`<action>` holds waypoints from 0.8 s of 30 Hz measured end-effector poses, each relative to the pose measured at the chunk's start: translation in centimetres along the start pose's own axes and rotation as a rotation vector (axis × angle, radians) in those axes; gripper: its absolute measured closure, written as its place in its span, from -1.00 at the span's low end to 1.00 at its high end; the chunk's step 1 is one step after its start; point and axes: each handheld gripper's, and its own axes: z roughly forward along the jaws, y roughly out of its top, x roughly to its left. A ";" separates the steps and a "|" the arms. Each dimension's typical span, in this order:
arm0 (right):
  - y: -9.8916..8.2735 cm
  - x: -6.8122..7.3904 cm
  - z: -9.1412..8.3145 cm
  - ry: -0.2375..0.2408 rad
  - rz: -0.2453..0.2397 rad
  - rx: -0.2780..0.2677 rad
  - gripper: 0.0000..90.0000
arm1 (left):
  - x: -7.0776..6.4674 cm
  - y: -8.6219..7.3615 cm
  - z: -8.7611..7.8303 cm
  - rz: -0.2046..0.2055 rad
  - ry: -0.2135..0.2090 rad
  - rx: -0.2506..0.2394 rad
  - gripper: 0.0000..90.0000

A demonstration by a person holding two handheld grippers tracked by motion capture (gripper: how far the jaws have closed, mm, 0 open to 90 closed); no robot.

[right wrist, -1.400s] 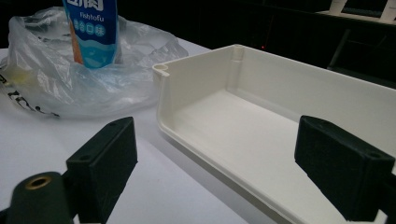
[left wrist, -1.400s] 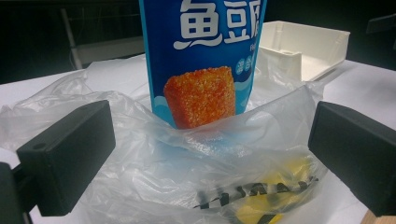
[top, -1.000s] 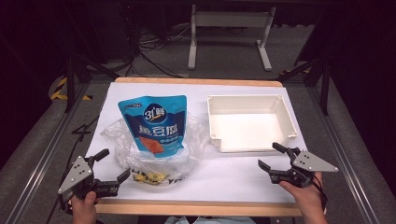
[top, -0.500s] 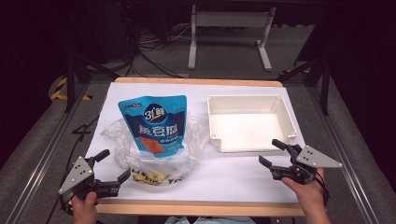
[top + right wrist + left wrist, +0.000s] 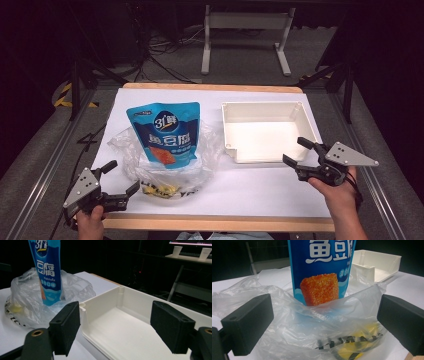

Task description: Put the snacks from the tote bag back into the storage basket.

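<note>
- On my high view the desk [image 5: 260,187] is covered in white, with a wooden strip along its near edge.
- A blue pouch [image 5: 167,132] stands upright in the left half of the desk, its lower part sunk into a crumpled clear plastic bag [image 5: 205,150] that spreads around it.
- The pouch front carries white lettering and a picture of an orange fried block; I see that picture close up in the left gripper view [image 5: 320,288].
- Something yellow with black print [image 5: 162,189] lies inside the bag at its near side, toward the near edge of the desk.
- A white empty tray [image 5: 227,127] sits in the right half of the desk, just beside the bag but apart from it.
- My left gripper [image 5: 121,179] is at the near-left corner, jaws spread wide with nothing between them; its own view has the bag and pouch framed in the gap.
- My right gripper [image 5: 301,152] is off the tray's near-right corner, jaws also wide apart and holding nothing; its view looks into the tray [image 5: 120,332], with the pouch [image 5: 47,272] and bag [image 5: 22,302] beyond at the left.
</note>
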 end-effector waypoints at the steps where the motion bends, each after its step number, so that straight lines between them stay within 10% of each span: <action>1: 0.5 0.0 0.0 0.009 -0.010 -0.006 -0.42 | 0.0 0.0 0.0 0.001 0.000 0.000 -0.97; 24: 5.7 0.0 2.2 0.140 -0.069 -0.011 -0.32 | 0.0 0.0 0.0 -0.001 0.006 0.005 -0.97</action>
